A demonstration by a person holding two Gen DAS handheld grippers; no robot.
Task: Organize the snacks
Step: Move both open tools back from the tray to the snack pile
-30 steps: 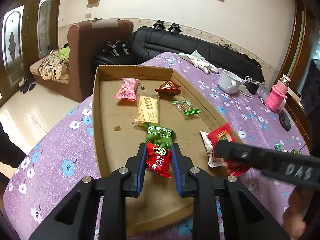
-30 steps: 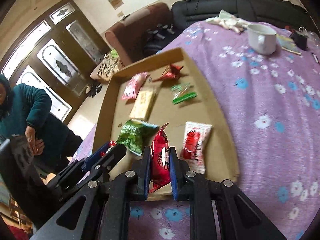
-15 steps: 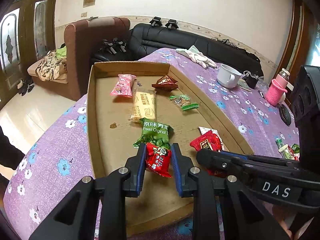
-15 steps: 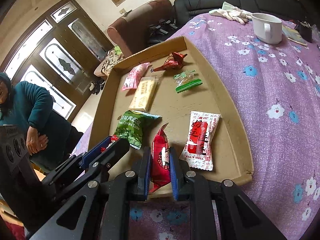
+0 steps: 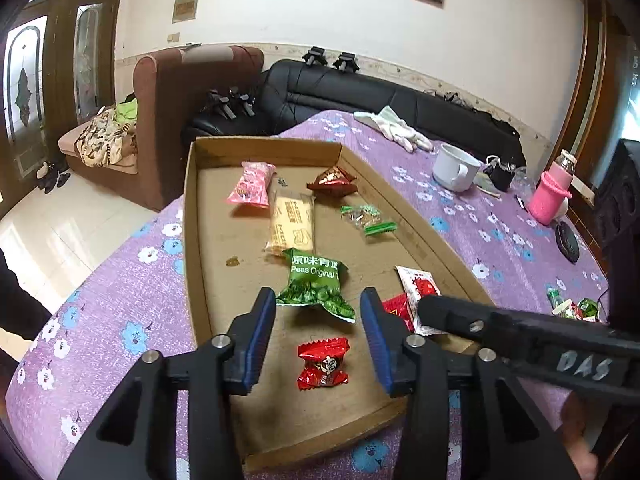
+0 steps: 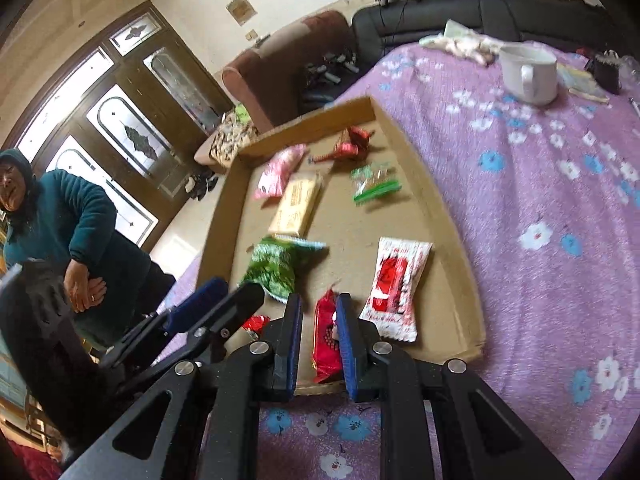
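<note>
Two views. From the left wrist, our left hand-held gripper [image 5: 318, 338], jaws just opened, has released a red candy [image 5: 323, 363] at 6 o'clock in the tray [image 5: 191, 216]. From the right wrist, our right hand-held gripper [image 6: 318, 340] clenches an upright red packet [image 6: 326, 340], tray at 12 o'clock.

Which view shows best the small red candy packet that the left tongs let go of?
The left wrist view: the small red candy packet lies whole on the cardboard tray, free between the open left tongs. The right wrist view shows only a red sliver behind the left tongs' fingers.
</note>
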